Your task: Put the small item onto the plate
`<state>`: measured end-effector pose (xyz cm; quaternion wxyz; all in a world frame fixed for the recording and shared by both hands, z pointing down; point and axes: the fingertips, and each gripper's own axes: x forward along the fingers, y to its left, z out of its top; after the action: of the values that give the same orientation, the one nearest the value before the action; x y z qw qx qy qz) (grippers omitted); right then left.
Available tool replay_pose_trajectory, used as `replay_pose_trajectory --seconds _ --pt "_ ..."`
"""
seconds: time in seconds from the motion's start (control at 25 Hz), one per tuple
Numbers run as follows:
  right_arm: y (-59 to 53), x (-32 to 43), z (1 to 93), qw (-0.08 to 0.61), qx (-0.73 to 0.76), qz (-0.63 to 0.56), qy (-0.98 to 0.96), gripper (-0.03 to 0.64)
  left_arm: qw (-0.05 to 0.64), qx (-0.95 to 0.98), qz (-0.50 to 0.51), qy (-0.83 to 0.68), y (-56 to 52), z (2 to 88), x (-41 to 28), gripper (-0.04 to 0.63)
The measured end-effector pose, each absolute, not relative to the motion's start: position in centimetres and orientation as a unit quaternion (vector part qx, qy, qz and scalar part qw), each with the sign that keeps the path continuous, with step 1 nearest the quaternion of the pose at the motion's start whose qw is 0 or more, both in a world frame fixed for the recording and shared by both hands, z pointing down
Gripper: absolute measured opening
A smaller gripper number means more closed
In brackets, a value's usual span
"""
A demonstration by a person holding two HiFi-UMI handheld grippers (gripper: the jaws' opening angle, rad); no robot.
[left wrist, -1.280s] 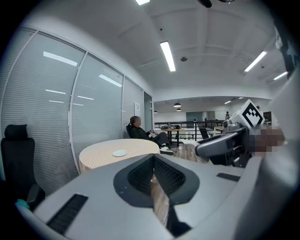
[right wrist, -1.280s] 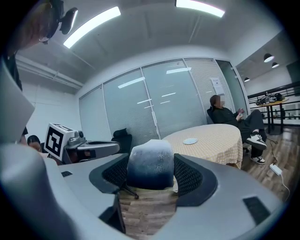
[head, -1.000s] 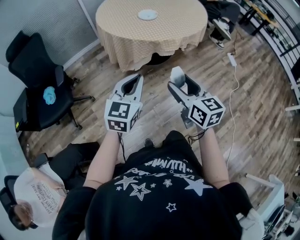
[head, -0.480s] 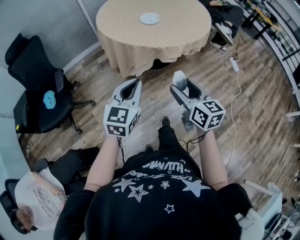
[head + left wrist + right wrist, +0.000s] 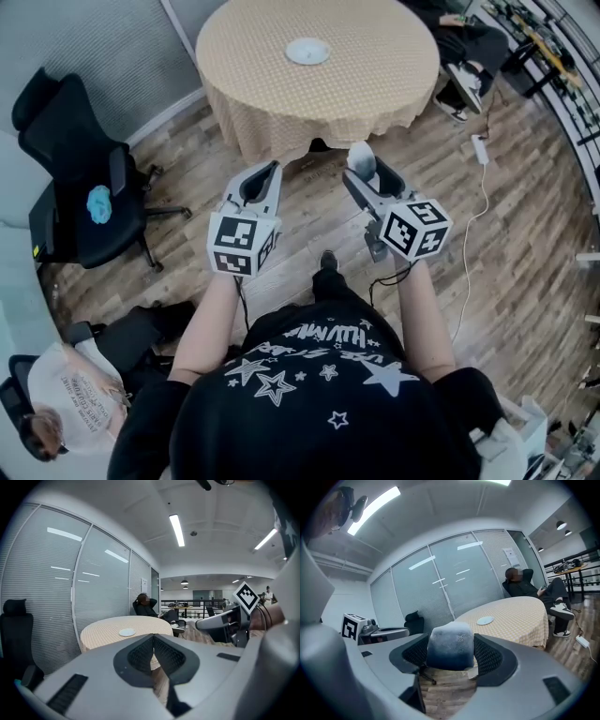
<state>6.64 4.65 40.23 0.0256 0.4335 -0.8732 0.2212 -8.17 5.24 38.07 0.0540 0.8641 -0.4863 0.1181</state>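
A small white plate (image 5: 307, 51) lies on a round table (image 5: 281, 103) with a beige checked cloth, ahead of me across the wooden floor. It also shows in the left gripper view as the plate (image 5: 127, 632) and in the right gripper view as the plate (image 5: 485, 620). My right gripper (image 5: 362, 161) is shut on a small grey-white block (image 5: 451, 645), held in the air well short of the table; the block (image 5: 361, 153) sticks out past the jaw tips. My left gripper (image 5: 273, 167) is level with it, jaws pressed together on nothing (image 5: 153, 639).
A black office chair (image 5: 80, 178) with a blue object (image 5: 98, 202) on its seat stands at the left. A white cable and power strip (image 5: 480, 150) lie on the floor at the right. A person (image 5: 143, 604) sits beyond the table. A glass partition runs along the left.
The table and plate have drawn nearer in the head view as the person walks forward. Both grippers keep their pose, the block still held.
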Motion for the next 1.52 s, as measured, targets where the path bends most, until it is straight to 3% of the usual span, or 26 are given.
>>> replay_pose_trajectory --seconds 0.8,1.52 --pt "-6.9 13.3 41.8 0.014 0.393 0.240 -0.888 0.307 0.050 0.823 0.133 -0.551 -4.6 37.4 -3.2 0.008" --pt "-13.5 11.9 43.4 0.034 0.386 0.254 -0.886 0.307 0.063 0.824 0.130 -0.549 -11.8 38.8 -4.7 0.008"
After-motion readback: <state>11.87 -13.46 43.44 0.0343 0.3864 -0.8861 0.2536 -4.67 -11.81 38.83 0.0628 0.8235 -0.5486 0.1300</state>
